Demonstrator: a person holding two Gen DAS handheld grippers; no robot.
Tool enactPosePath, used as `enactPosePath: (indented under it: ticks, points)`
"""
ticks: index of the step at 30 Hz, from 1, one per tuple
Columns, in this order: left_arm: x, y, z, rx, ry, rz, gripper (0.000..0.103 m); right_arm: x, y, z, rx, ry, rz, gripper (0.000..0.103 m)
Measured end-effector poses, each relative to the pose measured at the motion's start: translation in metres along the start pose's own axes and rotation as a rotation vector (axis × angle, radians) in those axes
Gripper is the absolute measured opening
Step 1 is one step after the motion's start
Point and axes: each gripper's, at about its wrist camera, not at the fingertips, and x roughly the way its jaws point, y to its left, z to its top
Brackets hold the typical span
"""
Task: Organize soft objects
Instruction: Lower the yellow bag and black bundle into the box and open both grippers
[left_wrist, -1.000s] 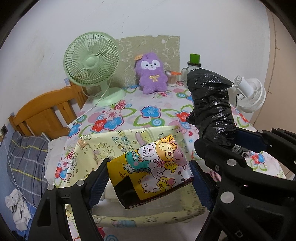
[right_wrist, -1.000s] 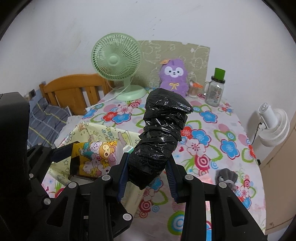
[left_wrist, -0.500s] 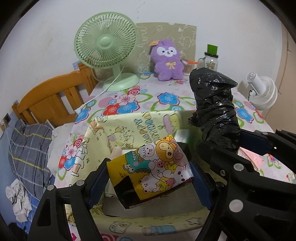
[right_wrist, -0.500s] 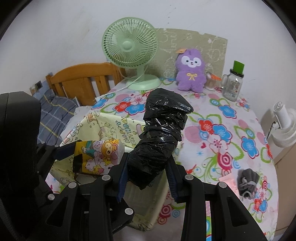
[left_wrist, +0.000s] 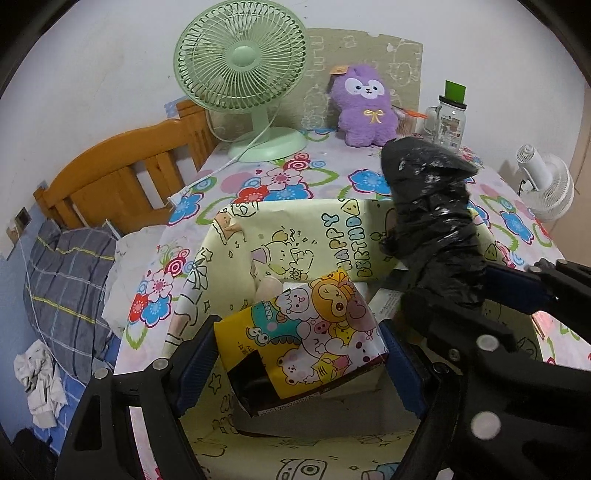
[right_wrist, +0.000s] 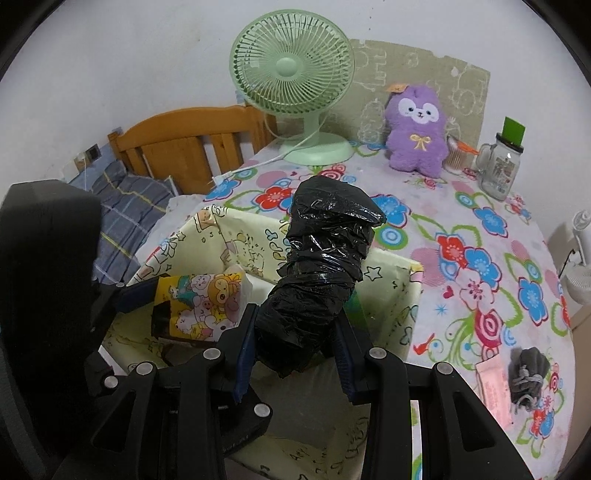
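Observation:
My left gripper (left_wrist: 299, 358) is shut on a soft cartoon-print tissue pack (left_wrist: 303, 336), yellow with bears, held above the inside of a pale yellow "Happy Birthday" fabric box (left_wrist: 295, 229). My right gripper (right_wrist: 295, 347) is shut on a roll of black plastic bags (right_wrist: 317, 269), which sticks up over the same box (right_wrist: 391, 280). The tissue pack (right_wrist: 199, 295) also shows at the left of the right wrist view. A white item lies in the box, partly hidden under the pack.
On the floral tablecloth (right_wrist: 480, 258) stand a green fan (right_wrist: 291, 74), a purple plush (right_wrist: 417, 129), a glass jar (right_wrist: 498, 170), a dark pouch (right_wrist: 528, 373) and a pink packet (right_wrist: 491, 384). A wooden bed frame (left_wrist: 122, 181) and a white fan (left_wrist: 546, 188) flank the table.
Both grippers have moved forward and down over the fabric box with their loads. The box now fills more of both views. Neither grip has changed.

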Motion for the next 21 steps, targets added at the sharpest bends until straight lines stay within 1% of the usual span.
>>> enactPosePath:
  ticks: [3,5,6,8,9,10,13,15,19,21]
  points:
    - [0.0,0.0,-0.001,0.01,0.002,-0.011,0.086,0.004,-0.001,0.001,0.011,0.015,0.018,0.042]
    - [-0.001,0.0,-0.002,0.014,-0.001,-0.026,0.089,0.003,-0.001,0.0,0.009,0.02,0.019,0.044]
    - [-0.001,0.0,-0.003,0.014,-0.001,-0.033,0.09,0.003,-0.001,0.0,0.007,0.02,0.019,0.046]
    - [-0.003,0.0,-0.005,0.015,-0.002,-0.05,0.092,0.002,0.0,-0.001,-0.001,0.018,0.007,0.055]
    - [-0.004,0.0,-0.006,0.016,-0.002,-0.056,0.094,0.0,-0.001,-0.002,-0.005,0.016,-0.005,0.062]
    - [-0.005,0.0,-0.006,0.017,-0.003,-0.061,0.094,0.0,-0.001,-0.002,-0.006,0.015,-0.01,0.066]
    - [-0.007,0.0,-0.008,0.014,-0.006,-0.073,0.095,-0.003,-0.002,-0.004,0.0,0.014,-0.009,0.071]
    - [-0.009,0.0,-0.009,0.011,-0.007,-0.075,0.096,-0.005,-0.002,-0.006,0.005,0.014,-0.008,0.072]
    - [-0.013,-0.003,-0.011,0.015,-0.012,-0.076,0.096,-0.01,-0.003,-0.009,0.009,0.006,-0.024,0.077]
    - [-0.016,-0.005,-0.012,0.016,-0.018,-0.079,0.097,-0.013,-0.004,-0.01,0.013,-0.001,-0.027,0.078]
